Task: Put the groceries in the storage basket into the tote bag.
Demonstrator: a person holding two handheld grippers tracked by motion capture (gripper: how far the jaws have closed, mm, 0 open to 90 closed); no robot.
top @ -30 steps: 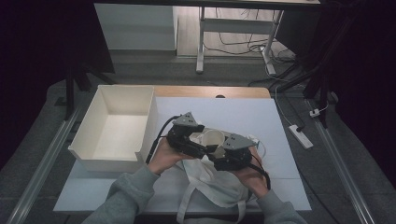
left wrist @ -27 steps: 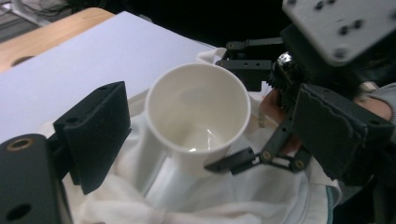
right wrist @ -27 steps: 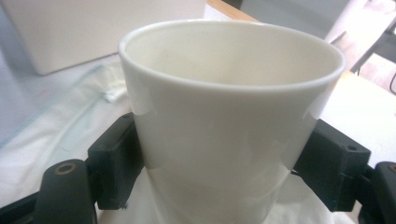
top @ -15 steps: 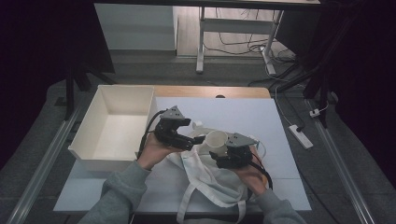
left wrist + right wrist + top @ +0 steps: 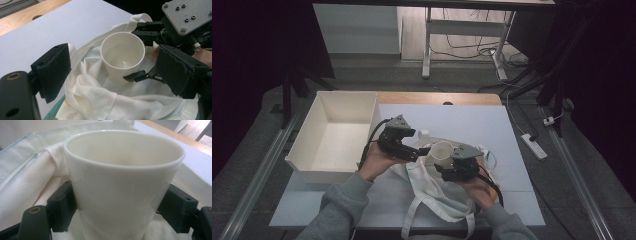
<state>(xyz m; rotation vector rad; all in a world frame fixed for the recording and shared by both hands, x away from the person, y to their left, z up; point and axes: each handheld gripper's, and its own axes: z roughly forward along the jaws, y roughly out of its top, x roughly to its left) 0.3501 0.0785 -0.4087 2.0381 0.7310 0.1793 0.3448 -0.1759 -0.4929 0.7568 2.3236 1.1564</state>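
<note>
A white cup point(image 5: 441, 150) is held over a white cloth tote bag point(image 5: 432, 192) that lies on the table's front half. My right gripper point(image 5: 444, 164) is shut on the cup point(image 5: 125, 177), one black jaw on each side of its wall, and the cup stands upright and empty. In the left gripper view the cup point(image 5: 122, 56) sits above the rumpled bag point(image 5: 92, 95), clamped by the right gripper's fingers point(image 5: 140, 75). My left gripper point(image 5: 420, 150) is open just left of the cup, its jaws spread wide over the bag's cloth point(image 5: 27, 170).
A deep white box point(image 5: 337, 135), empty, stands at the table's left edge. The white table sheet point(image 5: 462, 120) stretches beyond the bag, with a wooden strip point(image 5: 437, 97) at the far edge. A power strip point(image 5: 532, 146) lies on the floor to the right.
My left gripper has drawn back to the left, away from the right gripper, so the cup now shows between them. The right gripper still holds the cup in about the same place.
</note>
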